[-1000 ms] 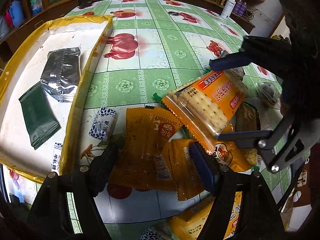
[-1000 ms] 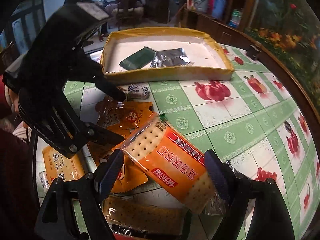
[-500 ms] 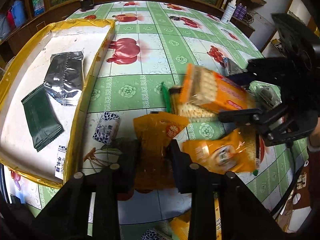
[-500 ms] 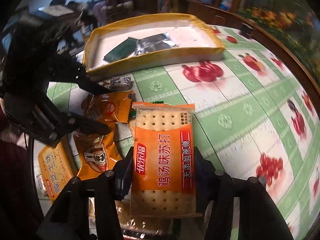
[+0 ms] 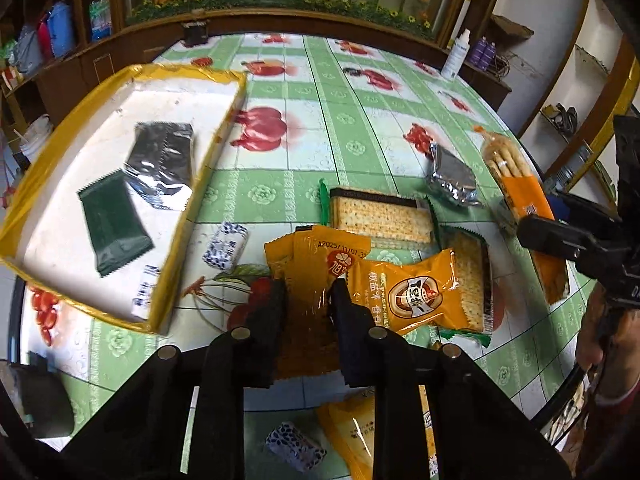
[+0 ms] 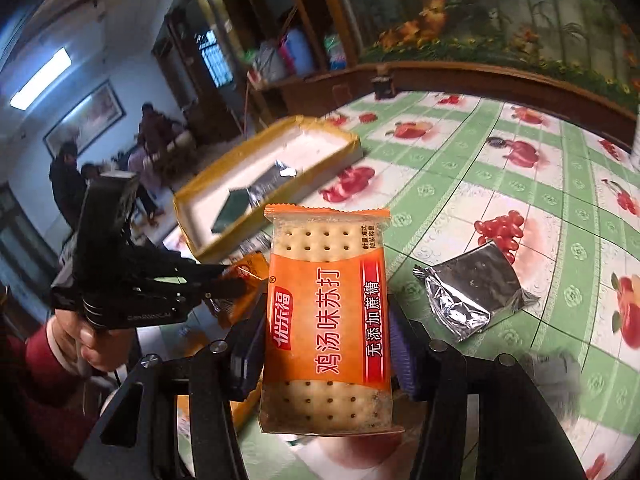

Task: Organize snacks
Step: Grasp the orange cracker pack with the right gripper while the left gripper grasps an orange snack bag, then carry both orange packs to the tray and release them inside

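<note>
Left gripper [image 5: 308,300]: jaws have just been closing and now pinch an orange snack packet [image 5: 316,264] at its lower half; the packet's top sticks out beyond the jaw tips, above the worktop [image 5: 360,160].
Right gripper [image 6: 328,344]: jaws clamp a cracker pack [image 6: 328,320] by its two long edges, label facing the camera, upper end standing clear beyond the jaws and off the worktop.
Tray [image 5: 168,280]: yellow-rimmed, left of the left gripper; a dark green packet [image 5: 114,228] and a silver packet [image 5: 164,164] lie inside, touching.
Loose snacks: a yellow biscuit packet [image 5: 412,292] just right of the left jaws, a flat cracker sleeve [image 5: 380,216] behind it, a silver pouch [image 6: 472,296] right of the cracker pack.
Candy [image 5: 225,246]: blue-and-white, between tray and orange packet.
</note>
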Available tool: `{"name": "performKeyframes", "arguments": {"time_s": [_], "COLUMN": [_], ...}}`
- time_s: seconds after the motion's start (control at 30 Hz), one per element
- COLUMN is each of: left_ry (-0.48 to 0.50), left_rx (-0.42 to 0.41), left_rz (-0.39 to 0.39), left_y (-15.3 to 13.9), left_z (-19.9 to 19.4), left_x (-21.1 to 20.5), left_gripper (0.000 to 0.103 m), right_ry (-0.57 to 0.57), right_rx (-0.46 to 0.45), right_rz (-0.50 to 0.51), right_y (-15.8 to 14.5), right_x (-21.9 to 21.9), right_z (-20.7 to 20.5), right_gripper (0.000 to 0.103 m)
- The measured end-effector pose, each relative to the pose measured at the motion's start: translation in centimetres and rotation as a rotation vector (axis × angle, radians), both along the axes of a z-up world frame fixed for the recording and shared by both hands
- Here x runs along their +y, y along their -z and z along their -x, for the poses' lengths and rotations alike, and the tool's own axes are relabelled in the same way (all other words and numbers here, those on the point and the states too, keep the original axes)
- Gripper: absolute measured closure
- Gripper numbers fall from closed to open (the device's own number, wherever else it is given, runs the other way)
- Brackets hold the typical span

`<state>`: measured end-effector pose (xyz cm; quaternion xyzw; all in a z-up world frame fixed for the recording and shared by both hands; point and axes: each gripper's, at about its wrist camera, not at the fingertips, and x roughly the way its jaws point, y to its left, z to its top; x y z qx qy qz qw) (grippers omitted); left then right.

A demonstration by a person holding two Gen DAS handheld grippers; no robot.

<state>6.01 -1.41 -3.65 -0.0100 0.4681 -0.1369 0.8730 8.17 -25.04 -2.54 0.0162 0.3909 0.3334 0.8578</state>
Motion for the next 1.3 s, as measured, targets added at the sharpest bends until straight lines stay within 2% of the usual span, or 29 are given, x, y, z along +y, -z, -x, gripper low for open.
{"name": "performKeyframes", "arguments": {"time_s": [0.07,0.23,0.4,0.57,0.73,1.3], "left_ry": [-0.020,-0.061,-0.093,-0.133,-0.170,-0.263], "left_rx": [-0.029,-0.073,-0.110,-0.146,-0.168,-0.187], "left_rz": [-0.007,-0.021,-0.028,-0.042,-0.072,-0.112], "left_y": [-0.8,-2.1,-3.0,-3.8,-4.0,-3.9], "left_z": [0.5,1.3,2.2,2.8,2.9,1.7], "left_x": [0.2,0.7,1.7,2.6,3.4,6.6], "left_gripper": [0.084,0.084,0.084,0.083,0.083,0.083], "right_ry": [0.025,0.092,0.103,0.088,0.065,0.003], "right_rx": [-0.015,-0.037,-0.063,-0.082,-0.061,-0.002], "right_rz": [-0.015,0.030,0.054,0.052,0.010,-0.031], "right_y": [-0.6,-1.3,-1.6,-2.0,-1.8,-1.0], "right_x": [0.4,2.0,3.3,4.4,5.3,9.3], "right_z": [0.8,1.3,1.9,2.4,1.7,-0.6], "right_gripper": [0.049,0.049,0.049,0.049,0.049,0.049]}}
